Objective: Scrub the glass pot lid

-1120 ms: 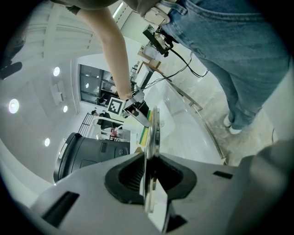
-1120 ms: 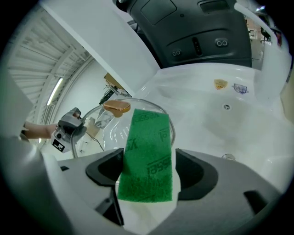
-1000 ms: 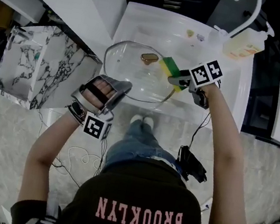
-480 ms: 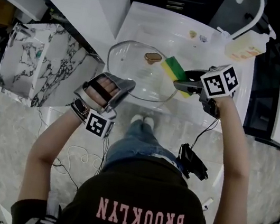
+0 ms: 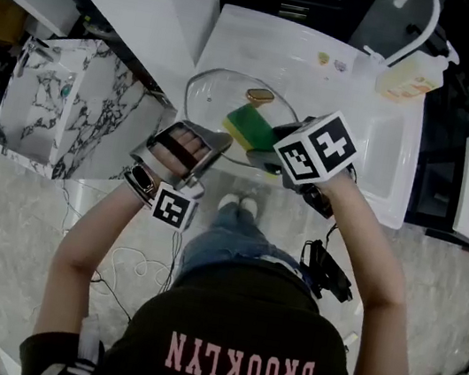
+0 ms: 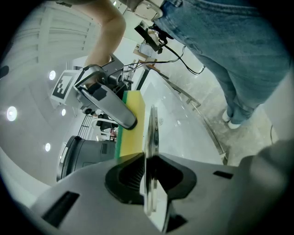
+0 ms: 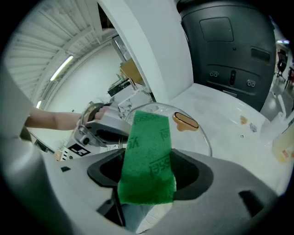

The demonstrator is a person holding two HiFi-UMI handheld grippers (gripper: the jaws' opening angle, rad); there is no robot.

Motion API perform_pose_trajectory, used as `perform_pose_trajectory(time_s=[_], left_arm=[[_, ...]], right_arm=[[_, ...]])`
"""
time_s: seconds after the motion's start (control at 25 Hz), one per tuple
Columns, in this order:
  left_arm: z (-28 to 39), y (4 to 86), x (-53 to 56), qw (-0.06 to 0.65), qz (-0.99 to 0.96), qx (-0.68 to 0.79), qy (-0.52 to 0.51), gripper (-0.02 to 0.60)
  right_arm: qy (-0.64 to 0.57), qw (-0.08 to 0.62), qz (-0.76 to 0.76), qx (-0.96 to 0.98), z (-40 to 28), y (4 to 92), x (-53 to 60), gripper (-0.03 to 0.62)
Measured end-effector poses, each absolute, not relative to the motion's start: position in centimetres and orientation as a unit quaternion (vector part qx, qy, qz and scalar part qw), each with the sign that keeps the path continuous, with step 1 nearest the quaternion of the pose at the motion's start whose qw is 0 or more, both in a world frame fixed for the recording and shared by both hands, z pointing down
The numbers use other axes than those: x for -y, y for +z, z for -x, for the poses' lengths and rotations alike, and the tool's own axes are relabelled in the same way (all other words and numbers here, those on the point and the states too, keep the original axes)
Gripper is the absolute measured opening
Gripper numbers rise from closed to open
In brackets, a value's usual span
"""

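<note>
While the glass pot lid is hanging over the sink top in the head view, the left gripper view is showing the left gripper pinching only its rim; scrubbing pressure may lever it free. In the right gripper view, the right gripper is clamping the bending sponge.

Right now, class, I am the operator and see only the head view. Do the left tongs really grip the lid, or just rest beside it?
Observer: The left gripper view shows the left tongs shut on the glass lid, its rim edge-on between them.
Operator: And which face of the sponge is turned toward the glass?
Observer: In that same view, the sponge, clamped in the right tongs, turns its yellow foam toward the lid and its green side away.
</note>
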State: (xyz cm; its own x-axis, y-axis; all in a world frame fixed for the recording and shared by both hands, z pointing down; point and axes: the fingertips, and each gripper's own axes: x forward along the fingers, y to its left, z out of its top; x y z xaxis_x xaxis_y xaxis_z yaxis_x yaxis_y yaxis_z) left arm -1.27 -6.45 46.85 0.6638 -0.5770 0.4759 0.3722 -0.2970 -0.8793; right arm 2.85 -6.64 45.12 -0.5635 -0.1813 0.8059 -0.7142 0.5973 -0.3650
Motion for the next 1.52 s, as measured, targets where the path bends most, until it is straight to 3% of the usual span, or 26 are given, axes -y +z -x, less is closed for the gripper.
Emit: perform_pose_trajectory(time_s=[0.32, 1.04, 1.52], left_arm=[[1.6, 46.9, 6.4, 0.590, 0.697, -0.066, -0.403, 0.052], [2.4, 47.1, 6.6, 0.586, 0.711, -0.045, -0.385, 0.058], [2.8, 47.0, 6.9, 0.587, 0.711, -0.032, -0.386, 0.058]], right_arm=[[0.333, 0.423, -0.295, 0.790, -1.1, 46.3, 8.0, 0.302], [0.420, 0.420, -0.293, 0.750, -6.4, 49.9, 7.8, 0.301], [0.402, 0.425, -0.211, 0.783, -10.0, 53.4, 10.3, 0.301]])
